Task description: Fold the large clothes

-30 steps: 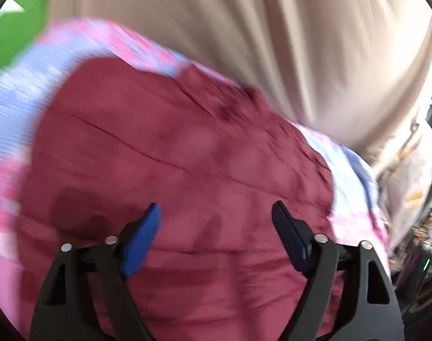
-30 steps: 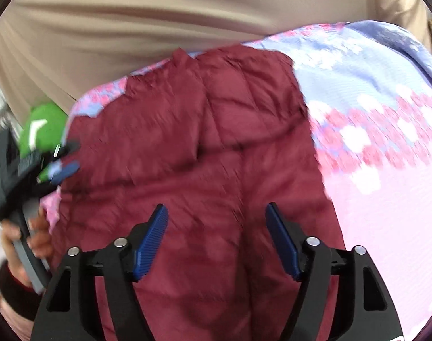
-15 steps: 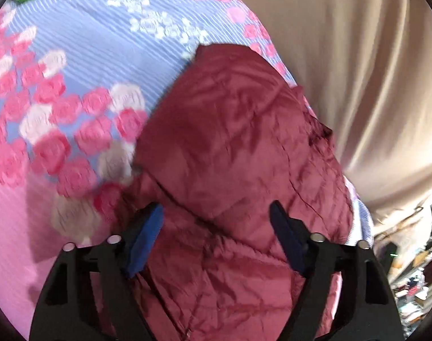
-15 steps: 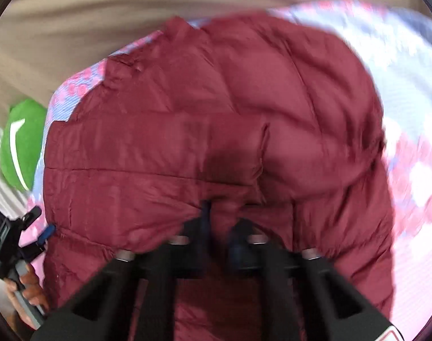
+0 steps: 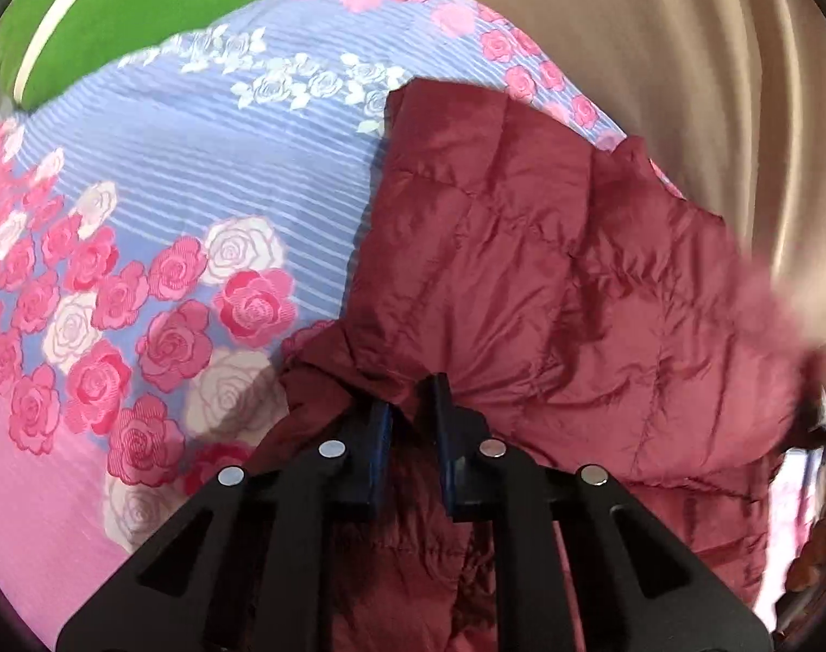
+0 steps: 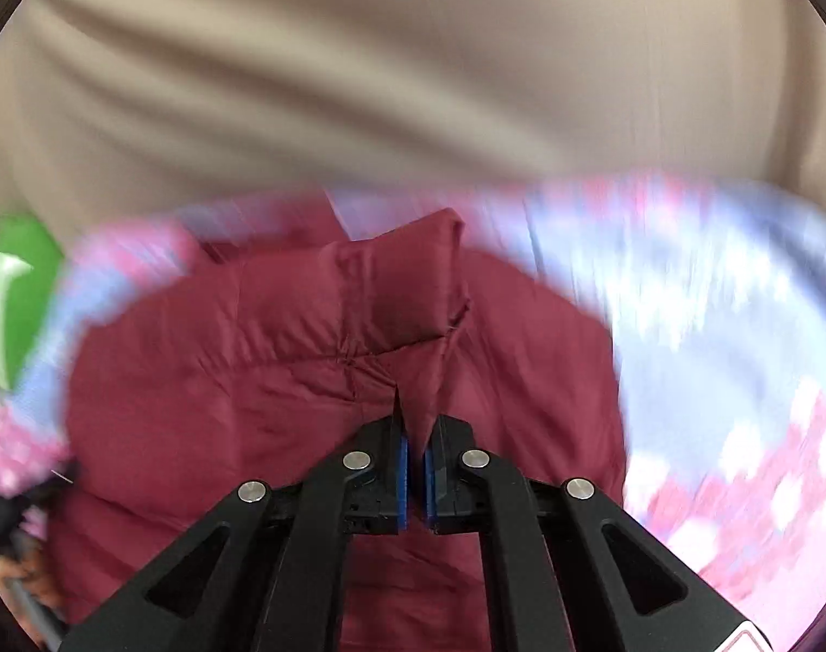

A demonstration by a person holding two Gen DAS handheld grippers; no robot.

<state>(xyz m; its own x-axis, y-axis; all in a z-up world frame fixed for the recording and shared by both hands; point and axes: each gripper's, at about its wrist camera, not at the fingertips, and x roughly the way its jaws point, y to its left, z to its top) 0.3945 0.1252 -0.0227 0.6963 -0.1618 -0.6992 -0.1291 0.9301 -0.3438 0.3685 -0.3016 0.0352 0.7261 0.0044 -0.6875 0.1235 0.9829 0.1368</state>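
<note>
Beige curtain (image 5: 657,43) behind rose-patterned bedspread (image 5: 206,174)

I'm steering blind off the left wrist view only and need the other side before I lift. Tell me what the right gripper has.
Observer: The right gripper is shut on a pinched ridge of the maroon jacket.
Operator: Say what lies to its right.
Observer: Flowered bedsheet, blurred there.
Operator: Report anything at that view's left edge.
Observer: A green cushion, and low in the corner a hand on a dark gripper handle.

Rose-printed blue and pink bedsheet (image 5: 206,174), green cushion with white stripe (image 5: 141,5), beige curtain (image 6: 413,81) behind
</note>
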